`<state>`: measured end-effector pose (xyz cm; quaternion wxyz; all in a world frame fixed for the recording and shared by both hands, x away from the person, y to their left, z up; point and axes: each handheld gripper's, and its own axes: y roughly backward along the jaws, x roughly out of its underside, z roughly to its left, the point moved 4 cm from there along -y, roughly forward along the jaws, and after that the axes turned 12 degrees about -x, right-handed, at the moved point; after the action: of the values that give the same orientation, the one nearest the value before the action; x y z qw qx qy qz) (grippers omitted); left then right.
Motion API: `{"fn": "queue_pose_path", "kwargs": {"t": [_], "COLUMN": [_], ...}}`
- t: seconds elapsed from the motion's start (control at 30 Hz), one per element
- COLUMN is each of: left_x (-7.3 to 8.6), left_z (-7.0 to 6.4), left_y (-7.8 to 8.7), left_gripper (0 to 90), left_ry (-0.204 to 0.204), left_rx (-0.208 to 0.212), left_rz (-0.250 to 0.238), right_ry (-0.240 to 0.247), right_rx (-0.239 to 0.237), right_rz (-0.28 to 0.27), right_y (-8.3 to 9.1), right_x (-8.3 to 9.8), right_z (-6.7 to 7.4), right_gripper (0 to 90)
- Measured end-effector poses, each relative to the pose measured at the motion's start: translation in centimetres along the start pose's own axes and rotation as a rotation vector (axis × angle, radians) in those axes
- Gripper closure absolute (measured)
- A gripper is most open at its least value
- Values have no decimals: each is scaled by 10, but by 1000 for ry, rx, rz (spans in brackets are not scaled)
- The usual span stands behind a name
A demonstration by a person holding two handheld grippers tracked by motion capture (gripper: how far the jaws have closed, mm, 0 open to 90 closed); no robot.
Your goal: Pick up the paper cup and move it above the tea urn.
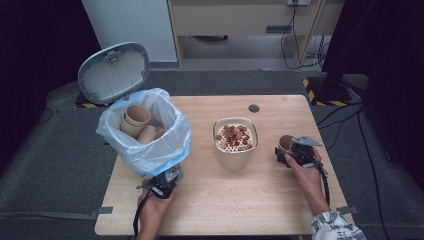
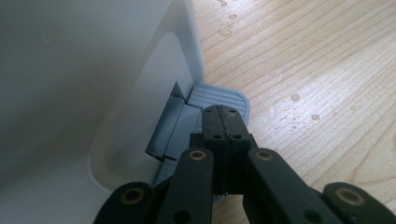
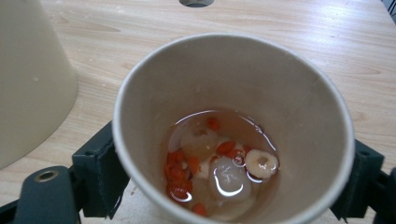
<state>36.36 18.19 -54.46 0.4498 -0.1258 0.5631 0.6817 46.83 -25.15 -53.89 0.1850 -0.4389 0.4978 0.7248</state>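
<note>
At a wooden surface point(image 1: 225, 200), a lined pedal bin point(image 1: 145, 135) stands with its lid point(image 1: 114, 72) thrown open and used paper cups inside, while a strainer tub point(image 1: 235, 141) of drained fruit sits mid-table. The left gripper point(image 1: 165, 184), jaws fully closed with nothing between them, presses on the bin's foot pedal point(image 2: 219, 95); should it slip off that ribbed edge, the lid would likely drop shut just as the next cup arrives. To the right of the tub, the right gripper point(image 3: 231, 186) has a paper cup point(image 3: 233, 126) standing upright between its jaws, which flank the wall on both sides; whether the pads already press is hard to tell. The cup carries a shallow pool of liquid with red berries and pale fruit pieces point(image 3: 219, 163). Too hard a squeeze could buckle the soft wall; any tilt on the way could spill syrup across the surface.
</note>
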Motion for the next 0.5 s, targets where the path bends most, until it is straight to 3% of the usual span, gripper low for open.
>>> {"fn": "queue_pose_path", "kwargs": {"t": [0.33,0.5], "left_x": [0,0], "left_z": [0,0], "left_y": [0,0], "left_gripper": [896,896], "left_ry": [0,-2], "left_rx": [-3,-4], "left_rz": [-1,-1], "right_ry": [3,44], "right_rx": [-12,-16], "right_rz": [-21,-22], "right_y": [-5,-5], "right_x": [1,0], "right_z": [-4,-3], "right_gripper": [257,297]}}
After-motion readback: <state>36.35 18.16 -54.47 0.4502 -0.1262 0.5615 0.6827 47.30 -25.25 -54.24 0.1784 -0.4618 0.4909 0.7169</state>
